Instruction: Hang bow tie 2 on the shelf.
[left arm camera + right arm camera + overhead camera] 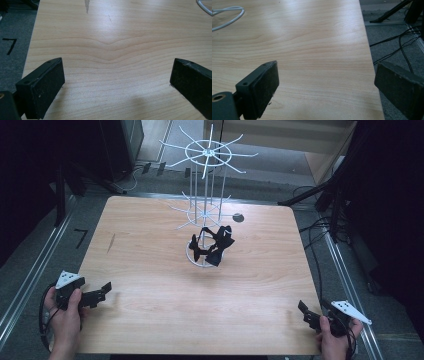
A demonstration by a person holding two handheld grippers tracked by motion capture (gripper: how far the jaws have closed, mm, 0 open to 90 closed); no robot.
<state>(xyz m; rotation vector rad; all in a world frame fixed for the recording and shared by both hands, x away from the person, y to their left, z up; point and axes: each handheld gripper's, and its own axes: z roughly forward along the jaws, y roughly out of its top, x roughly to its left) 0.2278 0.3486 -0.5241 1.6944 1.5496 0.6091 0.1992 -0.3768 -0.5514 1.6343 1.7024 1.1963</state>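
High view gives me a white wire rack (207,195) standing mid-table, with black items (212,245) bunched at its base; I can't make out what they are. My left gripper (102,290) and right gripper (306,312) rest at the near corners of the wooden table (150,270), both spread wide and empty. Cables (320,227) trail over grey floor (30,250) at the right.

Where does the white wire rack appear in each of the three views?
High view: the white wire rack stands at the table's far centre.
Left gripper view: a bit of its base ring is at the top right corner.
Right gripper view: its base ring curves at the top left.
Shared landmark: the wooden table.
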